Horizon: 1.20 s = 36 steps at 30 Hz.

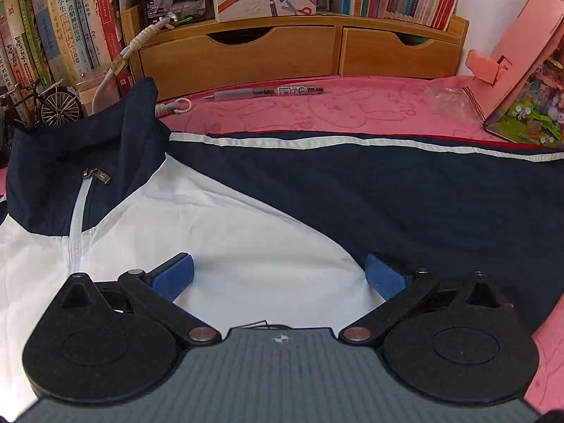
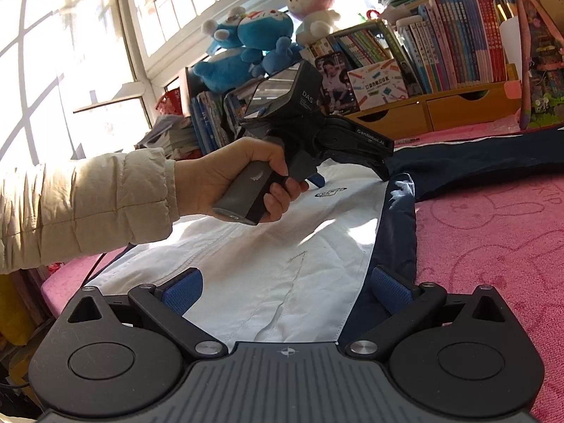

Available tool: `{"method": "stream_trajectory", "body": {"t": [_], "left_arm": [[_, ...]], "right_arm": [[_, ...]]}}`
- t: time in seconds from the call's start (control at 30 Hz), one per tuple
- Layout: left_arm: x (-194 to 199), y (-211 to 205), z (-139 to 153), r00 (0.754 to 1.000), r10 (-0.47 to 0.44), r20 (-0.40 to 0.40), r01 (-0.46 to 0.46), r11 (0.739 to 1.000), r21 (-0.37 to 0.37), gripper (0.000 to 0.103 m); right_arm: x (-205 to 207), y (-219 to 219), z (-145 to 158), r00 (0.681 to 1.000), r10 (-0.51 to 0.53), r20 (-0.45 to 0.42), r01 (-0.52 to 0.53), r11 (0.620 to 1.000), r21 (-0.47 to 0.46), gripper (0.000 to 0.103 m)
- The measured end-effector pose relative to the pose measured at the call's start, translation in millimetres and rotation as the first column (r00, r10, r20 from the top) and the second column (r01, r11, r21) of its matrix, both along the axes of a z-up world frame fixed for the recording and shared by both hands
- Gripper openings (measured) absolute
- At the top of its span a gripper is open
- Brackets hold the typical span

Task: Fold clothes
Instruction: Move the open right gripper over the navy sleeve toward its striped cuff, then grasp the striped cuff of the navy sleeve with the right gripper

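- Pink cloth (image 1: 352, 109) with rabbit outlines spread over the whole work surface, bearing everything else.
- Jacket (image 1: 218, 218), white body with navy collar and sleeve, laid flat on the cloth, front up, zipper closed.
- Long axis of body running from hem nearest the right gripper to collar at far end in right view; collar standing up at upper left in left view.
- Navy sleeve (image 1: 405, 190) with white stripe stretched out sideways, away from the body toward the right, cuff cut off by the frame edge.
- Lower hem hidden under the right gripper's body; small chest logo (image 2: 329, 192) too blurred to read.
- Left gripper (image 1: 278, 276) just above white chest fabric near the armpit seam, jaws spread wide, nothing between the blue pads (image 1: 172, 278).
- Same tool seen from the right view, held in a hand (image 2: 232, 179) with cream padded sleeve; tips there hidden against the navy fabric.
- Right gripper (image 2: 287, 292) over the lower body, jaws likewise released, one pad over white fabric, the other over the navy side panel; contact with fabric unclear.
- Wooden drawers (image 1: 239, 54) and books behind, pen (image 1: 264, 92) lying on cloth beyond the sleeve.
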<state>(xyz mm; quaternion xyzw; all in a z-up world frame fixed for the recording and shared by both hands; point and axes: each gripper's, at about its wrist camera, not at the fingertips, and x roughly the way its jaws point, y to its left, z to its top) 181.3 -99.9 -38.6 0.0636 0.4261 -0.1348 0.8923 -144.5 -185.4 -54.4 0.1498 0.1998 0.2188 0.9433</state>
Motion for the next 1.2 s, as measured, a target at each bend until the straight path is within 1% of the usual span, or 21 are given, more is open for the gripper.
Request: {"method": "stream_trajectory", "body": {"t": [0.1,0.2,0.3,0.43,0.53,0.6,0.7,0.77,0.8,0.87,0.93,1.0,1.03,1.1,1.13,1.17,1.2], "left_arm": [[27.4,-2.9,-0.6,0.997,0.074,0.006,-0.074,0.997,-0.002,0.103],[52.2,-2.7,-1.7,0.990,0.140,0.028,-0.140,0.990,-0.003,0.103],[67.1,-6.2,-3.0,0.985,0.164,0.049,-0.164,0.987,-0.005,0.103],[76.2,-10.0,-3.0,0.983,0.170,0.065,-0.170,0.985,-0.003,0.103],[77.0,-9.3,-1.1,0.983,0.174,0.050,-0.174,0.985,-0.002,0.103],[69.7,-6.2,1.8,0.986,0.157,0.050,-0.157,0.988,-0.007,0.103],[42.3,7.1,10.7,0.992,0.105,0.066,-0.102,0.993,-0.052,0.103],[22.8,19.4,17.2,0.995,0.079,0.065,-0.072,0.993,-0.098,0.103],[11.7,25.1,21.0,0.996,0.056,0.065,-0.048,0.991,-0.125,0.103],[-11.1,33.2,25.3,0.997,0.011,0.078,0.000,0.991,-0.134,0.103],[-32.8,38.5,27.0,0.995,-0.037,0.090,0.048,0.990,-0.130,0.103],[-50.3,39.1,23.7,0.993,-0.088,0.084,0.098,0.988,-0.116,0.103],[-57.1,38.5,20.8,0.991,-0.115,0.072,0.123,0.986,-0.112,0.103],[-67.8,36.7,14.2,0.986,-0.160,0.041,0.164,0.980,-0.110,0.103],[-70.3,34.8,11.1,0.985,-0.169,0.039,0.172,0.980,-0.100,0.103],[-72.6,32.7,8.1,0.984,-0.175,0.044,0.178,0.980,-0.086,0.103],[-75.0,30.6,5.2,0.982,-0.181,0.048,0.184,0.980,-0.071,0.103]], "right_arm": [[-0.3,-2.7,-0.7,1.000,0.006,0.001,-0.006,1.000,0.026,0.103],[-0.7,-2.9,-0.6,1.000,0.008,0.001,-0.008,0.999,0.034,0.103],[-1.0,-2.5,-0.4,1.000,0.010,0.001,-0.010,0.999,0.036,0.103],[-0.6,-3.4,-0.5,1.000,0.018,0.001,-0.018,0.999,0.047,0.103],[-0.4,-2.9,-0.8,1.000,0.018,0.000,-0.018,0.999,0.047,0.103],[-1.5,-2.8,-1.7,1.000,0.014,0.004,-0.014,0.999,0.051,0.103],[-3.2,-4.4,-1.2,1.000,0.007,-0.001,-0.007,0.998,0.061,0.103],[-1.1,-13.5,4.0,0.999,0.011,-0.034,-0.007,0.995,0.095,0.103],[-1.1,-25.3,7.5,0.999,-0.009,-0.042,0.015,0.991,0.136,0.103],[-1.8,-51.7,15.0,0.997,-0.057,-0.058,0.069,0.972,0.225,0.103],[-2.5,-77.6,22.4,0.985,-0.152,-0.084,0.168,0.955,0.245,0.103],[-2.6,-82.1,34.2,0.964,-0.254,-0.078,0.261,0.959,0.107,0.103],[-2.6,-83.4,40.3,0.951,-0.303,-0.068,0.306,0.952,0.031,0.103],[3.1,-65.7,46.9,0.941,-0.337,-0.022,0.331,0.933,-0.142,0.103],[8.6,-54.0,47.4,0.940,-0.340,-0.015,0.330,0.922,-0.205,0.103],[16.3,-37.4,47.6,0.944,-0.328,-0.026,0.313,0.920,-0.235,0.103],[25.6,-24.5,45.1,0.950,-0.309,-0.050,0.289,0.926,-0.242,0.103]]}}
